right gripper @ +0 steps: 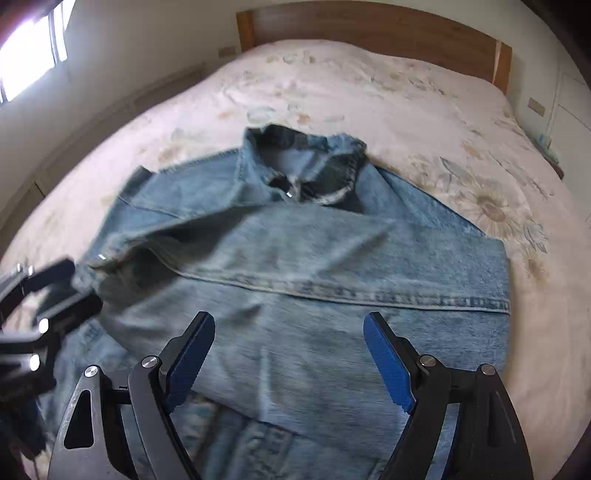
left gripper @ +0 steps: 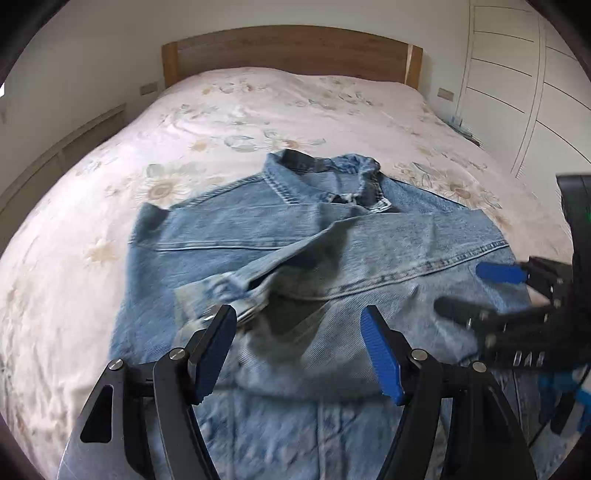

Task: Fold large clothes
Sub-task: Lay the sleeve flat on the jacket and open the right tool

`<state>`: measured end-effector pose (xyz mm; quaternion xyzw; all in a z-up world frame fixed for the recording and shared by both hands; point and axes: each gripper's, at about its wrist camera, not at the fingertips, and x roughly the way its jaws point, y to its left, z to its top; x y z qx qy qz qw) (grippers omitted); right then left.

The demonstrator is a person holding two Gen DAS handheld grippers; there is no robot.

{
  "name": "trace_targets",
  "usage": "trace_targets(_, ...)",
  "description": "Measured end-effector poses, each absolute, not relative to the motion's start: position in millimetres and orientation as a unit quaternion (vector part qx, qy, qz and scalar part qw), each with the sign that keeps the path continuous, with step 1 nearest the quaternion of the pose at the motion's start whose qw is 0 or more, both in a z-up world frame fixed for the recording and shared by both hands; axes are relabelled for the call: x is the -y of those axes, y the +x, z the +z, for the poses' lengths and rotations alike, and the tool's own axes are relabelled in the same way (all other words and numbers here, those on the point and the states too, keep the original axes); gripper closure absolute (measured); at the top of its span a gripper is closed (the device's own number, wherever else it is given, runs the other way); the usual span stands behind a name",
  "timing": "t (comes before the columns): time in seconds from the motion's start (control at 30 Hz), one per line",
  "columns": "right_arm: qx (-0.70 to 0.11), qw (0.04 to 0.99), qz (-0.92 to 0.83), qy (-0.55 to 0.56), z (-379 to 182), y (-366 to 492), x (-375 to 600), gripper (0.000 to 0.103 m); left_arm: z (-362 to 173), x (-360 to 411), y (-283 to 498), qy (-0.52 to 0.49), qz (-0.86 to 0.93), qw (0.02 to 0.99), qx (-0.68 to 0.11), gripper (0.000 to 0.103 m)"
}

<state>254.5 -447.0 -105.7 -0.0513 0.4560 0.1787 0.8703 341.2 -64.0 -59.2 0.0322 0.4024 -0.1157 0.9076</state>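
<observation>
A light-blue denim jacket (left gripper: 369, 236) (right gripper: 332, 251) lies flat on the bed, its collar (left gripper: 325, 166) (right gripper: 303, 147) pointing toward the headboard. One sleeve is folded across the body, and its cuff (left gripper: 225, 288) lies just beyond my left gripper's left finger. My left gripper (left gripper: 299, 314) (right gripper: 70, 286) hovers over the jacket's near left part, open, with nothing between its blue pads. My right gripper (right gripper: 290, 317) (left gripper: 476, 290) hovers over the near right part, also open and empty. The near hem is hidden behind the grippers.
The bed has a pale floral sheet (left gripper: 258, 110) (right gripper: 406, 92) and a wooden headboard (left gripper: 288, 48) (right gripper: 369, 26). A white wardrobe (left gripper: 535, 92) stands along the right side. A bright window (right gripper: 29, 55) and a low ledge are on the left.
</observation>
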Motion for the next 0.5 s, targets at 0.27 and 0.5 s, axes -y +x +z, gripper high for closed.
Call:
trace_targets(0.27, -0.461, 0.857, 0.195, -0.12, -143, 242, 475, 0.02, -108, 61, 366, 0.088, -0.123, 0.891, -0.428, 0.039)
trace_targets(0.5, -0.477, 0.861, 0.151, -0.094, -137, 231, 540, 0.02, -87, 46, 368, 0.053, -0.114, 0.9, -0.417, 0.039)
